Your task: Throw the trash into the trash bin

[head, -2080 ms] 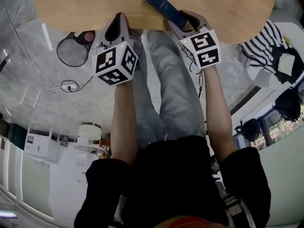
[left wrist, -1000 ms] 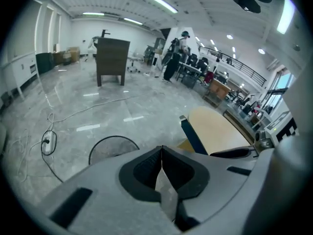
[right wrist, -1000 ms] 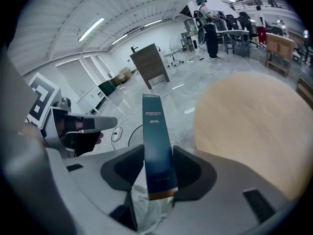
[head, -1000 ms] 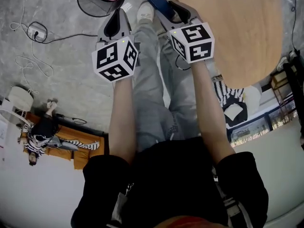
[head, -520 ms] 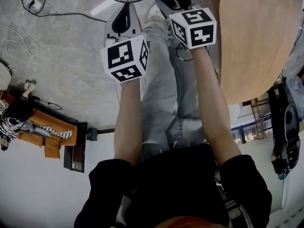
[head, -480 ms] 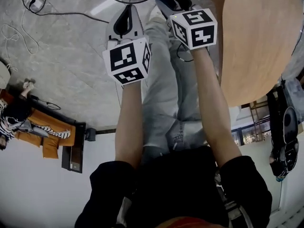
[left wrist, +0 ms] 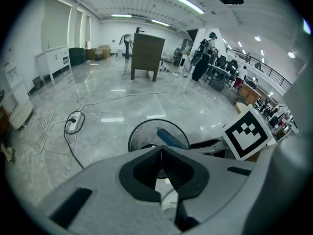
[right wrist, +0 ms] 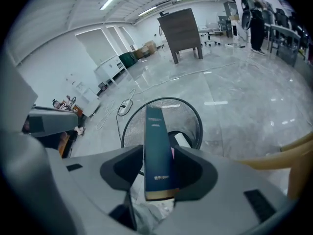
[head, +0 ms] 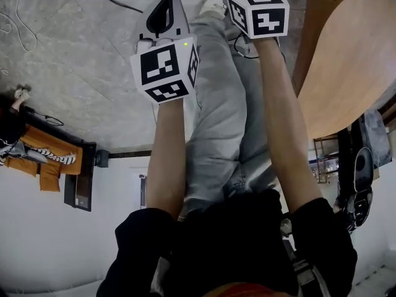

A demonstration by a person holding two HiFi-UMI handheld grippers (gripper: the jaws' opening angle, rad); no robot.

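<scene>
**Trash box [right wrist: 155, 131] clamped in R gripper [right wrist: 158, 153], lined up w/ trash bin [right wrist: 198, 119]**

Nearest, head view: 2 forearms reach fwd, 1 gripper each. There are 2 marker cubes, L one [head: 164, 67] and R one [head: 257, 11]. L gripper [head: 168, 5] points down at grey floor [head: 80, 73]. R gripper's jaws are cut off by the top edge there. Grey trousers [head: 223, 104] show btwn the arms. 1 wood table [head: 346, 60] is at right.

L gripper view: jaws together, tips touching, nothing btwn them.

R gripper view: jaws stand wide, pads pressed on both sides of the 1 box. It's dark blue, flat and long, and runs away from the camera. Its near end sticks back past the pads.

Next out: 1 bin on the floor, round, black wire mesh, open top. Box's far end lies across the bin's mouth in both gripper views, and the box isn't inside it. In the bin are 1 white piece [right wrist: 181, 139] and a bit of pink [right wrist: 171, 152]. Can't tell what they are.

Farther, L gripper view: 1 power strip [left wrist: 73, 124] w/ looping cable lies left of the bin, apart from it. 1 dark wood cabinet [left wrist: 146, 53] stands well behind. Some people stand at far back right, too small to count.
</scene>
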